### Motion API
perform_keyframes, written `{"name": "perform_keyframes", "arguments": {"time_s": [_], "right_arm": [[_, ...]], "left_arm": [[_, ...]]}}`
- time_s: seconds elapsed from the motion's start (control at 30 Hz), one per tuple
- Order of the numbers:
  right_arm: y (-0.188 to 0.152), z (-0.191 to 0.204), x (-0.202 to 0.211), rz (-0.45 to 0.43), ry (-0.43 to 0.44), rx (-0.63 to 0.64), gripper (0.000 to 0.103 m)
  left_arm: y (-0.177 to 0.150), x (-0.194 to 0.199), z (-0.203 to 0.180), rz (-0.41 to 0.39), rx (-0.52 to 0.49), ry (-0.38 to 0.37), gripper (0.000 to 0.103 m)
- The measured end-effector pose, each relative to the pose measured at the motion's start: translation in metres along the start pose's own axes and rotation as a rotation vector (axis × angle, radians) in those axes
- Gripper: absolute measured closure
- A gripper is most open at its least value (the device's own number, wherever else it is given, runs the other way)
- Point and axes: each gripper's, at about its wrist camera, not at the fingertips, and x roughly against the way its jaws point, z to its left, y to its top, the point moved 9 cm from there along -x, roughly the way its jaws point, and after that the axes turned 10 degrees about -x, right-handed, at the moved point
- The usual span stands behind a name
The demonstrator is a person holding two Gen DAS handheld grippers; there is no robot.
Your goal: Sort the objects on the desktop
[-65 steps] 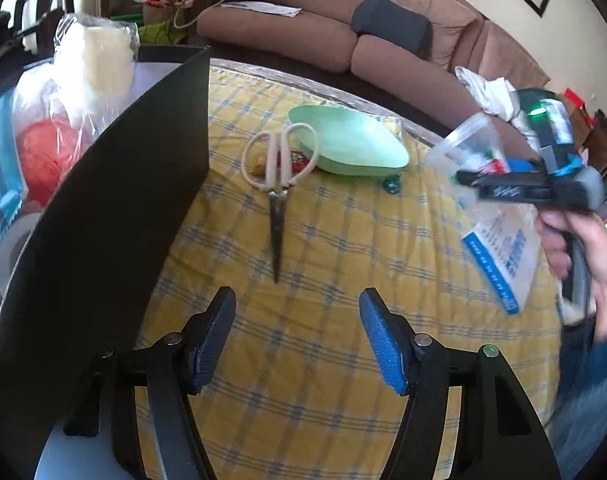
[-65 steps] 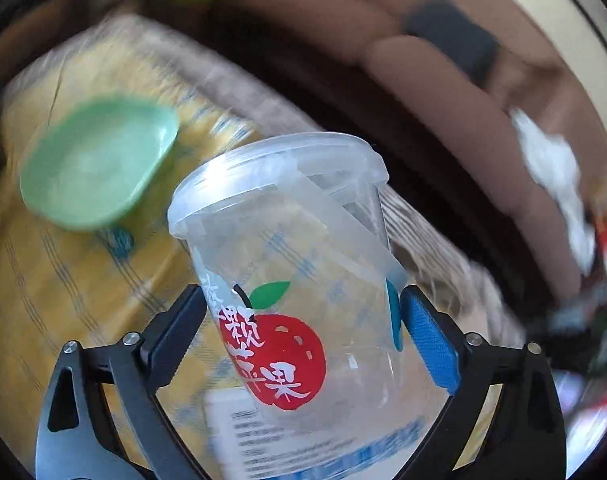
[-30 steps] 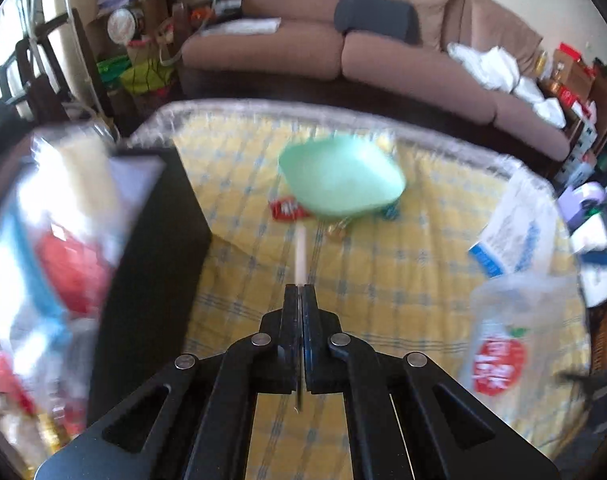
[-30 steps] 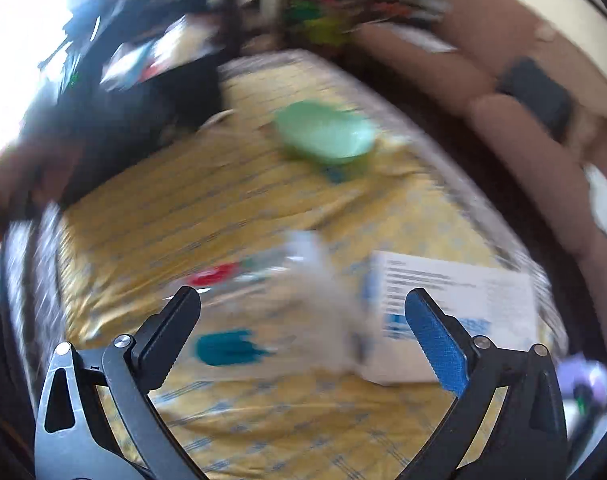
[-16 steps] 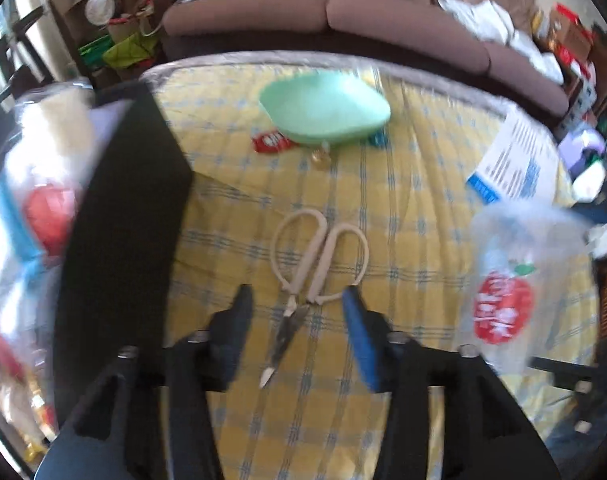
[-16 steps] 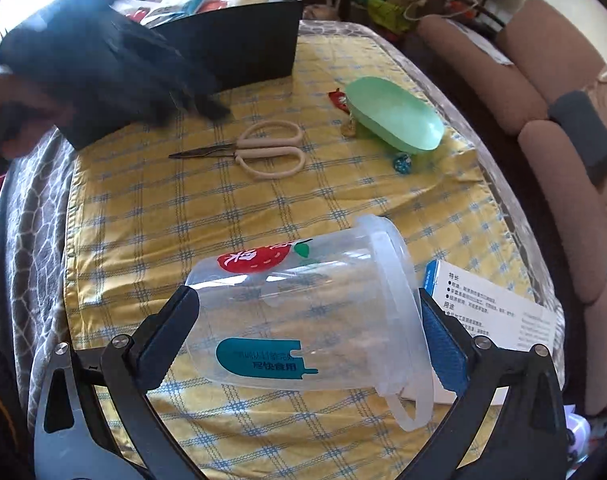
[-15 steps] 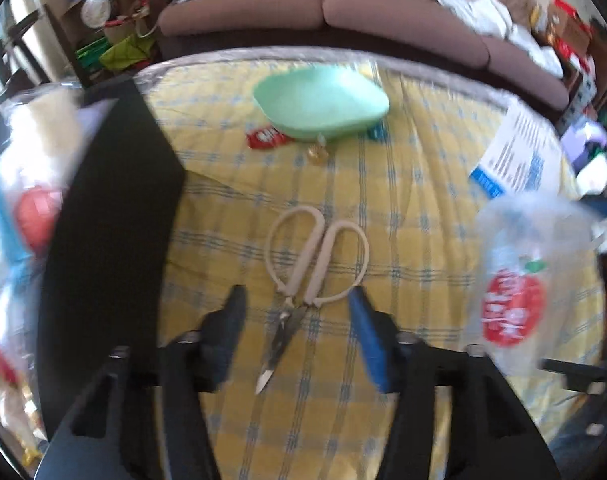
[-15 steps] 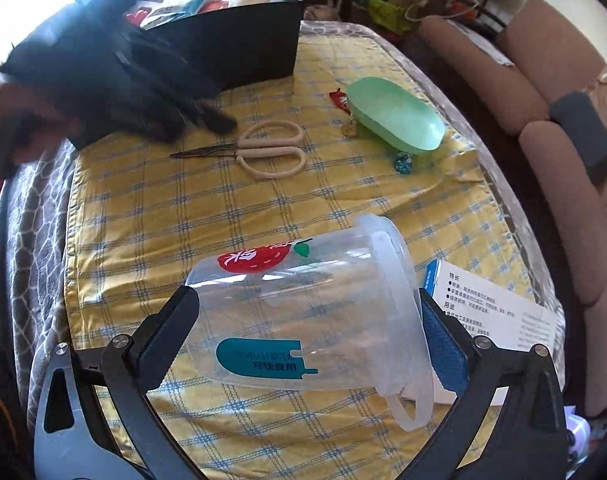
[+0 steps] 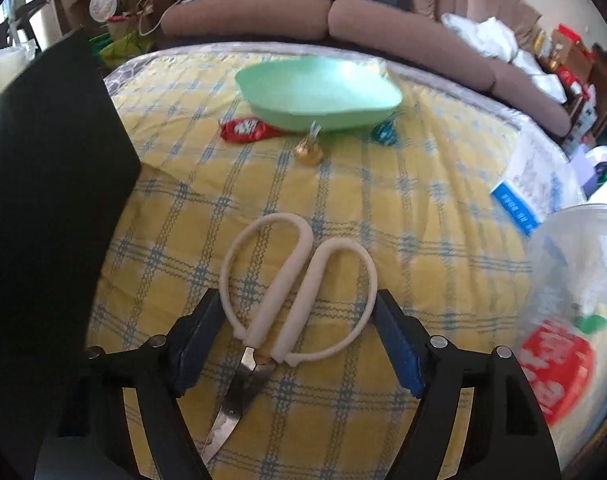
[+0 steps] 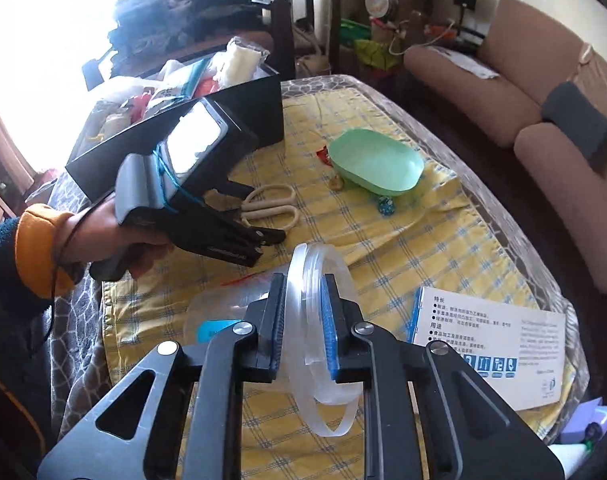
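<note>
Since the earlier frames the right hand-held gripper (image 10: 301, 322) has just been closing, and its blue pads now pinch the rim of the clear plastic cup (image 10: 311, 320), which lies on its side on the tabletop (image 10: 403, 248); half a second ago the jaws stood wide around the cup's body. Meanwhile the left hand-held gripper (image 9: 299, 344) has just been opening and has come down over the scissors (image 9: 291, 304), which it had clamped a second ago. Its jaws stand spread, one pad just beside each cream handle loop, and whether the pads touch the loops cannot be told. The scissors lie flat on the yellow checked cloth (image 9: 423, 208), blades pointing toward the camera.

Beyond the scissors sits a green dish (image 9: 319, 92), with a red wrapper (image 9: 243, 130), a gold-wrapped sweet (image 9: 309, 152) and a blue-wrapped sweet (image 9: 385, 132) along its near edge. A black box (image 9: 51, 184) stuffed with bags walls off the left side close to the scissors. In the left wrist view the cup shows at the right edge, well apart from the scissors. A white leaflet with blue print (image 10: 491, 336) lies just beside the cup. A brown sofa (image 10: 543, 92) stands behind the tabletop. The person's left hand (image 10: 103, 236), in an orange cuff, grips the left tool.
</note>
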Motion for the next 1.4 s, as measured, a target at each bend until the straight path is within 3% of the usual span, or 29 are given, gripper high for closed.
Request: {"name": "perform_keyframes", "arguments": {"time_s": [0.17, 0.37, 0.4, 0.43, 0.6, 0.73, 0.83, 0.93, 0.97, 1.0, 1.23, 1.33, 1.37, 1.4], "right_arm": [[0.013, -0.005, 0.01, -0.053, -0.031, -0.035, 0.087], [0.045, 0.0, 0.049, -0.235, 0.04, -0.096, 0.087], [0.049, 0.001, 0.054, -0.256, 0.054, -0.107, 0.087], [0.053, 0.002, 0.06, -0.279, 0.07, -0.116, 0.087], [0.069, 0.021, 0.066, -0.305, 0.16, -0.135, 0.087], [0.076, 0.032, 0.047, -0.246, 0.146, -0.135, 0.087], [0.077, 0.02, 0.035, -0.216, 0.11, -0.189, 0.087], [0.07, -0.009, 0.023, -0.181, 0.052, -0.28, 0.087], [0.067, -0.017, 0.021, -0.173, 0.035, -0.304, 0.087], [0.063, -0.029, 0.019, -0.165, 0.015, -0.33, 0.087], [0.042, -0.078, 0.004, -0.109, -0.064, -0.417, 0.087], [0.039, -0.085, 0.001, -0.1, -0.049, -0.428, 0.087], [0.038, -0.085, -0.001, -0.097, -0.043, -0.43, 0.087], [0.038, -0.085, -0.002, -0.095, -0.035, -0.431, 0.087]], "left_arm": [[0.012, 0.032, 0.006, -0.067, 0.026, -0.002, 0.026], [0.033, 0.105, 0.032, -0.204, 0.084, 0.017, 0.026], [0.036, 0.12, 0.038, -0.234, 0.097, 0.026, 0.043], [0.039, 0.139, 0.044, -0.278, 0.112, 0.022, 0.087], [0.031, 0.204, 0.097, -0.352, 0.226, 0.11, 0.095], [0.013, 0.197, 0.107, -0.281, 0.253, 0.036, 0.094], [0.004, 0.161, 0.08, -0.163, 0.191, -0.035, 0.083], [0.004, 0.129, 0.048, -0.093, 0.108, -0.049, 0.048], [0.007, 0.12, 0.043, -0.081, 0.09, -0.028, 0.029], [0.014, 0.11, 0.04, -0.073, 0.067, 0.004, 0.018], [0.073, 0.013, 0.044, -0.027, -0.094, 0.217, 0.018], [0.09, -0.018, 0.05, -0.026, -0.094, 0.24, 0.021], [0.093, -0.023, 0.051, -0.036, -0.114, 0.261, 0.027], [0.097, -0.028, 0.051, -0.045, -0.147, 0.298, 0.043]]}}
